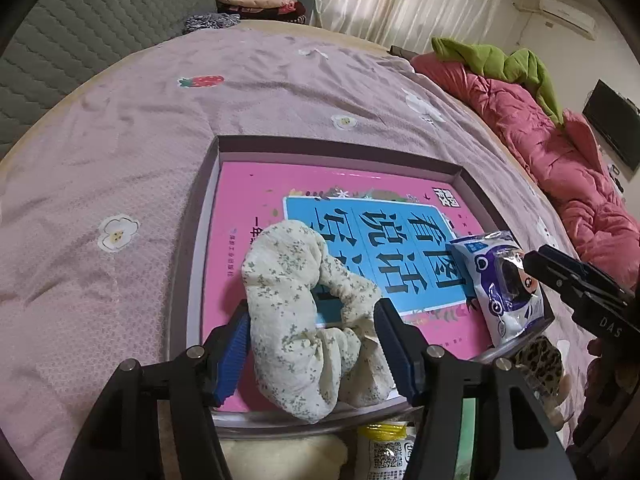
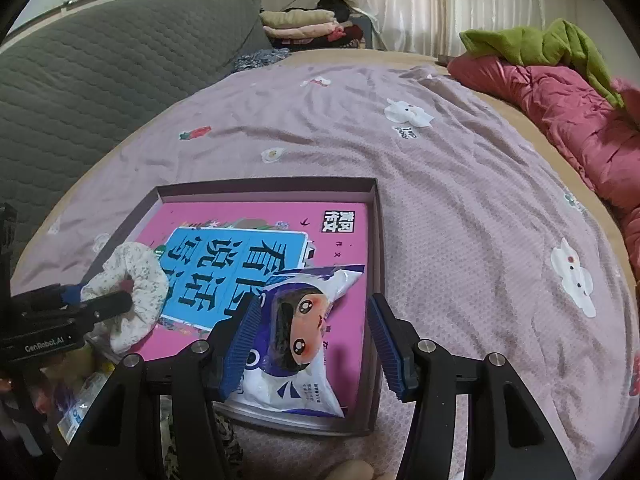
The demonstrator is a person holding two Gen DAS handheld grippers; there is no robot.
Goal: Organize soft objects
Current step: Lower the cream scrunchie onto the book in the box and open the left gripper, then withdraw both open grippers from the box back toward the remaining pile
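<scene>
A shallow box (image 1: 340, 147) with a pink book cover as its floor lies on the bed; it also shows in the right wrist view (image 2: 376, 240). A cream floral scrunchie (image 1: 304, 320) lies in the box's near left part, between the open jaws of my left gripper (image 1: 312, 320). It also shows in the right wrist view (image 2: 136, 280). A white and purple snack packet (image 2: 300, 340) with a cartoon face lies in the box's near right corner, between the open jaws of my right gripper (image 2: 312, 332). The packet also shows in the left wrist view (image 1: 504, 280).
The bed has a mauve patterned sheet (image 2: 440, 160). A pink quilt (image 2: 560, 104) with green cloth (image 2: 540, 44) lies along the right. A grey padded headboard (image 2: 100, 80) and folded clothes (image 2: 304, 24) are behind. A leopard-print item (image 1: 540, 364) and other packets (image 1: 388, 452) lie near the box's front edge.
</scene>
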